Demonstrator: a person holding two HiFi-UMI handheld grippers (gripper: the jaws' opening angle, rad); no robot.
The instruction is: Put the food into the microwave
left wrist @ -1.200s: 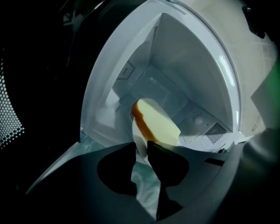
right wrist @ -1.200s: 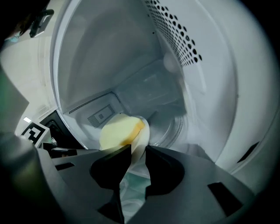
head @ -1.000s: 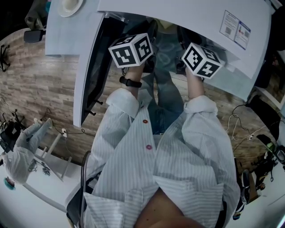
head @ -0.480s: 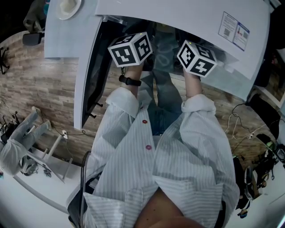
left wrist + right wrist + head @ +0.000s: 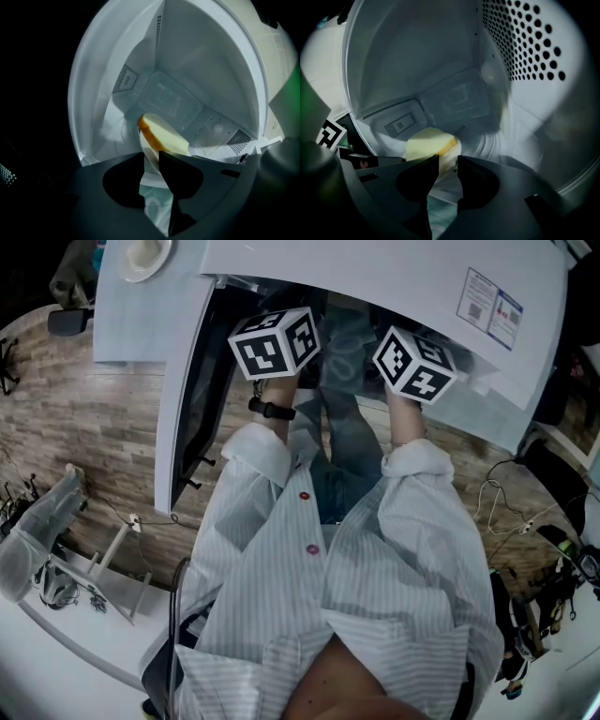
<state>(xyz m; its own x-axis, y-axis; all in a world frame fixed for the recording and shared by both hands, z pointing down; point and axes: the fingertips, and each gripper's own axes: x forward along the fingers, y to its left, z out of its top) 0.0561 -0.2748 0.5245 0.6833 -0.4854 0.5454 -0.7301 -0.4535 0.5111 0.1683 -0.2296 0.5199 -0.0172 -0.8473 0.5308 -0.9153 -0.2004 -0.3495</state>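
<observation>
Both grippers reach into the white microwave (image 5: 375, 277), so only their marker cubes (image 5: 275, 343) (image 5: 417, 364) show in the head view. A slice of yellow bread with a brown crust (image 5: 164, 136) (image 5: 429, 143) lies on a white plate (image 5: 146, 140) (image 5: 449, 157) inside the cavity. My left gripper (image 5: 151, 159) has the plate's rim between its jaws, which have just been opening. My right gripper (image 5: 448, 164) straddles the opposite rim, and a thin dark gap shows beside one jaw.
The microwave door (image 5: 183, 381) hangs open at the left of my arms. The cavity's right wall is perforated (image 5: 525, 42) and close to the right gripper. A small white dish (image 5: 145, 254) sits on the counter at upper left. Cables (image 5: 506, 507) lie on the wooden floor.
The right marker cube has shifted slightly left, toward the left one. The left cube has hardly moved. A pale wrapped shape at the lower left has slid further toward the edge.
</observation>
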